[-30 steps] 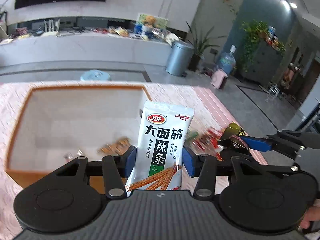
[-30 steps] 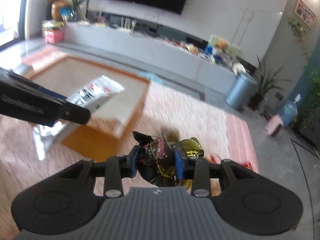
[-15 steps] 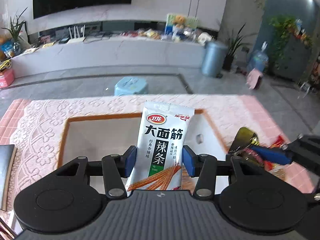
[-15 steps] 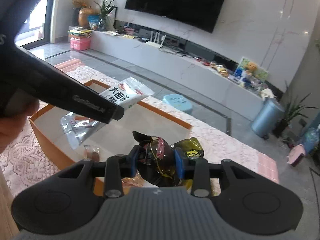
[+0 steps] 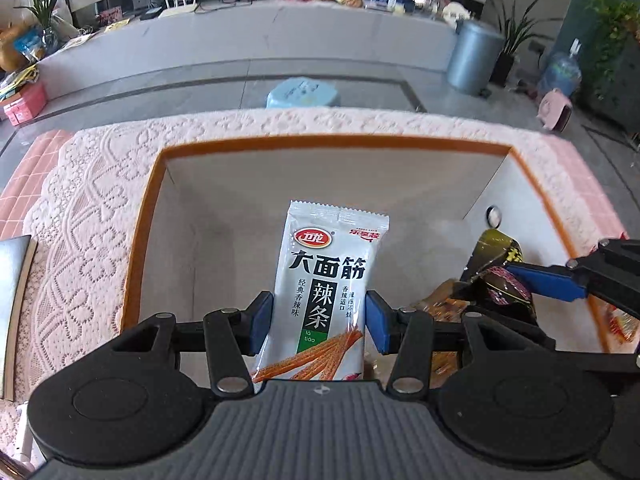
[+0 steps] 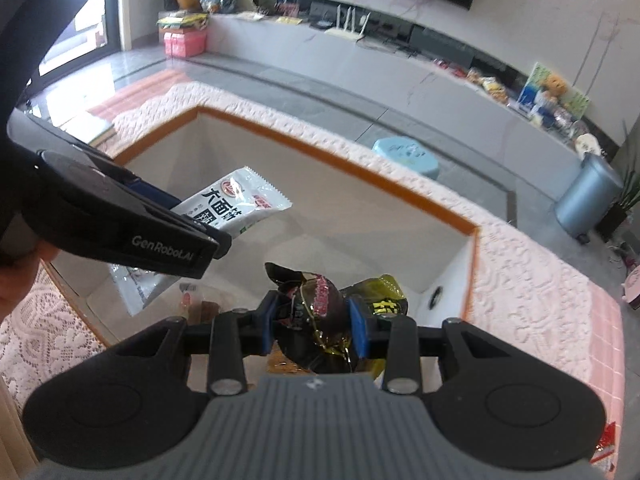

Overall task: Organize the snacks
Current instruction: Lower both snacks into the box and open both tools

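Observation:
My left gripper (image 5: 318, 324) is shut on a white spicy-strip snack packet (image 5: 328, 280), held upright over the orange-rimmed white box (image 5: 152, 200). The packet also shows in the right wrist view (image 6: 236, 204), above the box (image 6: 340, 156). My right gripper (image 6: 314, 328) is shut on a dark brown and yellow snack packet (image 6: 320, 304), over the box's right part. That dark packet (image 5: 496, 276) appears at the right in the left wrist view. Small snacks (image 5: 440, 304) lie on the box floor.
The box sits on a pink lace tablecloth (image 5: 88, 216). Red snack packets (image 5: 620, 324) lie on the cloth right of the box. A grey tray or board edge (image 5: 12, 304) is at the left. A blue stool (image 5: 304, 92) stands on the floor beyond.
Both grippers have moved forward and lower over the box, each still holding its packet. The box now fills more of both views.

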`<state>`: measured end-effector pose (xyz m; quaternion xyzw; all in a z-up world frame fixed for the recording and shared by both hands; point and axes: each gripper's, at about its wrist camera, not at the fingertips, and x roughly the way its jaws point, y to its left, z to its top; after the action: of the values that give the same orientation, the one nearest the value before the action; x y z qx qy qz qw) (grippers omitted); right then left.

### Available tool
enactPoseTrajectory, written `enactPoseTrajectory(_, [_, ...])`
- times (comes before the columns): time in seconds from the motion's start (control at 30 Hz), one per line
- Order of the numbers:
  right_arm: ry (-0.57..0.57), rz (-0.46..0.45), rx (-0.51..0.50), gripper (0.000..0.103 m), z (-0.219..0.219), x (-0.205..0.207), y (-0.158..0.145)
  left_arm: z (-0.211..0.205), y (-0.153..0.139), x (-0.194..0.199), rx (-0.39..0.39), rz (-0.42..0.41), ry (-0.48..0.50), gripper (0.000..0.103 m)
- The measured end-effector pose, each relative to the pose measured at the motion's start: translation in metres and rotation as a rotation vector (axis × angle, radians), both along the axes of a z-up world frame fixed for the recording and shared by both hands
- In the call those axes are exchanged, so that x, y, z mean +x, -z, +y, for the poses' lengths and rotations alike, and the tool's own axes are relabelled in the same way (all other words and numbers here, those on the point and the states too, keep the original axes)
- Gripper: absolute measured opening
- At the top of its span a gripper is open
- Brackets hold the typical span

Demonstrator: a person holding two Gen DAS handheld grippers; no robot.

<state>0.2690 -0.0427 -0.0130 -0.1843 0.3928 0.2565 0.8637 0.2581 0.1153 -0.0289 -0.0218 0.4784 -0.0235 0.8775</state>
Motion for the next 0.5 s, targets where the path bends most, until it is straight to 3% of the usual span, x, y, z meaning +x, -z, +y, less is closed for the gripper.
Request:
enactPoseTrajectory(0.17, [-0.031,0.046,-0.019,0.035,0.010,0.009,0.015,-0.005,0.002,0.002,0.061,0.023,0.009,0.056])
enactPoseTrajectory(0.5, [-0.042,0.120,-0.023,0.035,0.018,0.019,0.030,-0.004,0.012,0.014,0.085,0.095,-0.003,0.056])
